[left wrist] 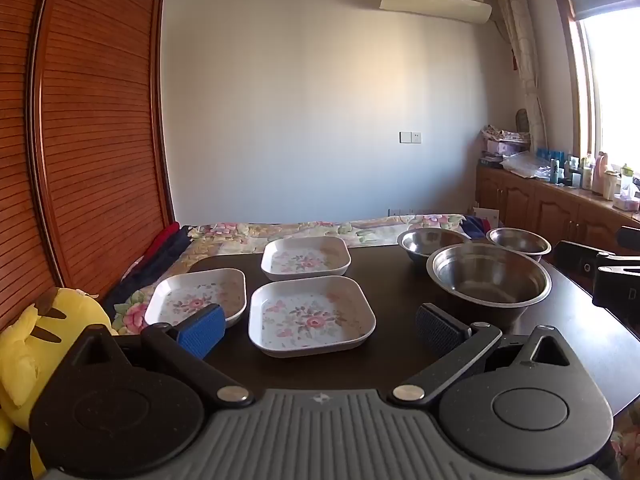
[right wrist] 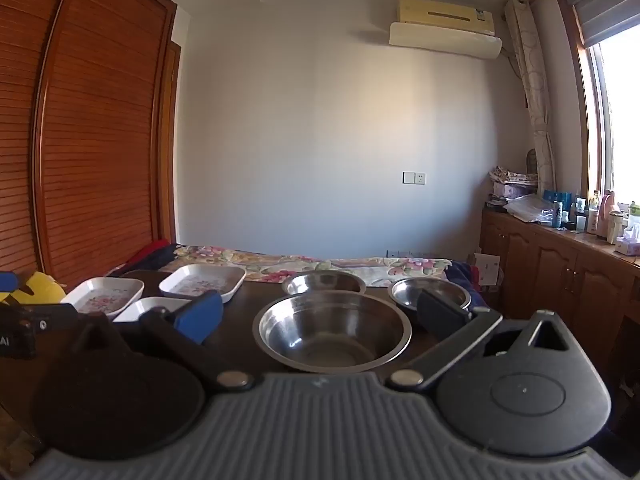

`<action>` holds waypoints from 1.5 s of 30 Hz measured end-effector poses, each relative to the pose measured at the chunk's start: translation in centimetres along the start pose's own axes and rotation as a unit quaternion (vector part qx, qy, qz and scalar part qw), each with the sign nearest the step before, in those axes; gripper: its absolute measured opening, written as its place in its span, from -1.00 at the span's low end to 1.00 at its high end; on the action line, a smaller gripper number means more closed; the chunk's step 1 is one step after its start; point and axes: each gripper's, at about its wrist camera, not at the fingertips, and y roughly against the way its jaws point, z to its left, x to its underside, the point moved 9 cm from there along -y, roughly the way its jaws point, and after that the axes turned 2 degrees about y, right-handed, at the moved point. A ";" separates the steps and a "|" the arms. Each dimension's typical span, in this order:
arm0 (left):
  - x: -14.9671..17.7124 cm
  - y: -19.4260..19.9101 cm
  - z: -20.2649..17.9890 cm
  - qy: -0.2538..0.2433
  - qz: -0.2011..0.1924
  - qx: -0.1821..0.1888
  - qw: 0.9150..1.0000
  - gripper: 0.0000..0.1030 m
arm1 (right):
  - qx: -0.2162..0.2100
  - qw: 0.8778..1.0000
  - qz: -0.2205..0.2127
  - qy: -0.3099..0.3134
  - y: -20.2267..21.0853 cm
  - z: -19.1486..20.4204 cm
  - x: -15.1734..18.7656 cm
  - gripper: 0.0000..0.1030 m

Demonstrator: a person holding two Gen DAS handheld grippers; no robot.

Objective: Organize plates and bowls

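Three square white floral plates (left wrist: 311,316) and three round steel bowls (right wrist: 334,330) sit unstacked on the dark counter (left wrist: 400,280), sorted by kind; your left gripper (left wrist: 320,322) and right gripper (right wrist: 320,312) hover wide apart, empty.

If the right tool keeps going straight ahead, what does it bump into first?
Probably the big steel bowl. It sits on the dark table right between the right tool's open fingers, nearest of all, though depth is hard to judge.
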 end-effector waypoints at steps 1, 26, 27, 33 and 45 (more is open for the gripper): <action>0.0 0.0 0.0 -0.001 0.000 0.000 1.000 1.00 | 0.000 1.000 -0.001 0.001 0.0 0.0 0.0 1.00; 0.0 0.0 0.0 -0.002 -0.001 0.001 1.000 1.00 | 0.003 1.000 -0.003 -0.006 0.3 -1.0 0.4 1.00; 0.0 0.0 0.0 -0.002 -0.001 0.001 1.000 1.00 | 0.003 1.000 -0.003 -0.006 0.3 -1.0 0.5 1.00; 0.0 0.0 0.0 -0.002 -0.001 0.001 1.000 1.00 | 0.003 1.000 -0.003 -0.006 0.4 -1.0 0.5 1.00; -0.1 -0.1 -0.1 -0.002 -0.001 0.001 1.000 1.00 | 0.004 1.000 -0.003 -0.006 0.3 -1.1 0.5 1.00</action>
